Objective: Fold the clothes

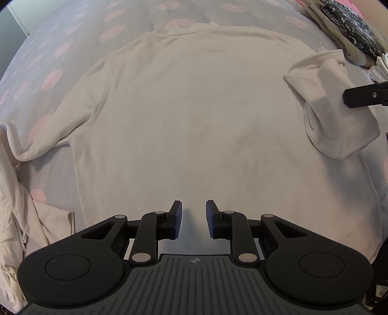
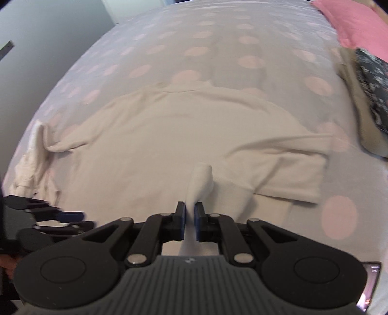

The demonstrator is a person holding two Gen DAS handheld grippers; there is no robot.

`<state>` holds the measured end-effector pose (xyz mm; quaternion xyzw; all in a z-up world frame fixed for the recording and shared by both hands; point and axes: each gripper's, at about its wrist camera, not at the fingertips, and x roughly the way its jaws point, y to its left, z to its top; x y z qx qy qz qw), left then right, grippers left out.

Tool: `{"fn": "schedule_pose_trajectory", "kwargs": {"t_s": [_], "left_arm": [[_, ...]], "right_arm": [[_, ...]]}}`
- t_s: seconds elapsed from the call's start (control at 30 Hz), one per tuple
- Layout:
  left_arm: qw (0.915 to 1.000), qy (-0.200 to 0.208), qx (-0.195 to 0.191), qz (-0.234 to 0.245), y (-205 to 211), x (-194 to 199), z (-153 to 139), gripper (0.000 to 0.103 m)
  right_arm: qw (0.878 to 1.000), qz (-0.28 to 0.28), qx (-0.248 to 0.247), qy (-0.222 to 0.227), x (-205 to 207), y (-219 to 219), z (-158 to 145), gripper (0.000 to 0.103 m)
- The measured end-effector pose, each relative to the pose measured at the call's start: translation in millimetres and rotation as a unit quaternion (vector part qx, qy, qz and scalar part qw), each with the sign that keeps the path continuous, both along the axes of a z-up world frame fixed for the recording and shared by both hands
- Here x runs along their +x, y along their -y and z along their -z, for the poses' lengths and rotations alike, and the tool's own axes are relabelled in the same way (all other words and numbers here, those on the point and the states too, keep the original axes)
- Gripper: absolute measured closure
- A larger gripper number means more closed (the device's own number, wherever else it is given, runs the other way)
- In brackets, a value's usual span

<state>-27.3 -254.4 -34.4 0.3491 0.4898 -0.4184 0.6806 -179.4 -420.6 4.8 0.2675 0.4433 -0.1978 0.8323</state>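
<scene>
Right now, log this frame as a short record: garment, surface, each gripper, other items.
garment: cream sweatshirt, spread flat, collar far
right sleeve: cuff lifted over the body
left sleeve: flat, out to the side
surface: bedspread, grey with pink dots
left gripper: open, empty, over the hem
right gripper: shut on cuff
other: folded clothes, pink pillow

My own right-hand black gripper [image 1: 363, 97] is showing only as a tip, the left wrist view's right edge cutting off the rest. The dark flower-printed folded cloth [image 1: 349, 26] is running out of that view too. In the right wrist view my left-hand black gripper [image 2: 70, 219] is blurring, and the pink pillow [image 2: 351, 21] is getting clipped at the top corner.
</scene>
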Motion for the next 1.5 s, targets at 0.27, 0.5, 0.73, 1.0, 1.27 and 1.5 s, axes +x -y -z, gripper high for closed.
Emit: {"fn": "schedule_pose_trajectory", "kwargs": {"t_s": [0.27, 0.5, 0.73, 1.0, 1.27, 1.5], "left_arm": [[1.0000, -0.002, -0.002, -0.004, 0, 0, 1, 0.084], [0.9996, -0.011, -0.026, 0.008, -1, -4, -2, 0.077], [0.9994, 0.004, -0.028, 0.017, 12, -2, 8, 0.062], [0.9989, 0.020, -0.031, 0.028, 26, 0, 20, 0.061], [0.9996, -0.007, -0.015, 0.025, 37, 2, 36, 0.085], [0.9994, -0.004, -0.032, 0.014, 36, -3, 27, 0.096]], "right_arm": [[0.997, -0.074, -0.005, 0.033, 42, -39, -15, 0.080], [0.999, -0.024, -0.008, 0.047, 26, -13, -25, 0.077], [0.998, 0.052, -0.011, 0.034, -7, 24, -22, 0.074], [0.994, 0.102, -0.023, 0.034, -57, 63, -20, 0.068], [0.980, 0.192, -0.043, 0.036, -138, 102, -21, 0.057], [0.976, 0.208, -0.065, -0.009, -163, 107, 9, 0.054]]}}
